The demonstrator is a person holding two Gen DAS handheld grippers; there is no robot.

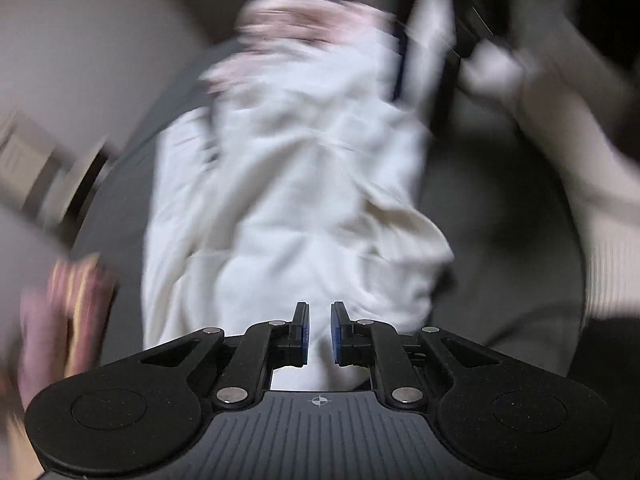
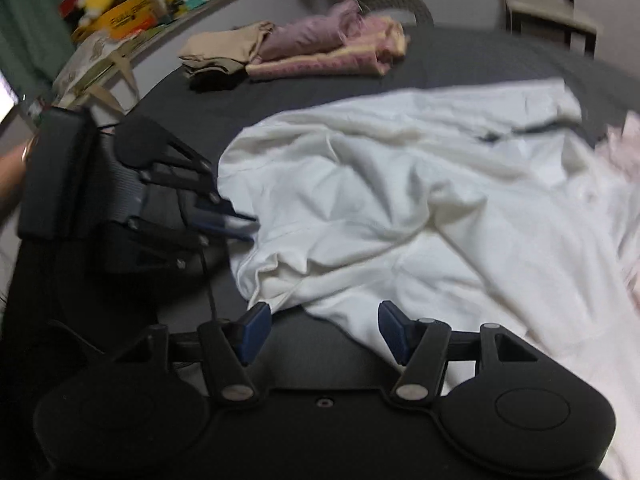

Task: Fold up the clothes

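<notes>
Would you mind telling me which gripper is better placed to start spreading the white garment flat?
The left gripper, I think: it is shut on an edge of the crumpled white cotton garment, while the right gripper hangs open beside the hem.

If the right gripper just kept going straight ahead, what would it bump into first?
Most likely the white garment: its crumpled hem lies right ahead of the open right gripper, on the dark bed cover. Exact depth is hard to judge.
</notes>
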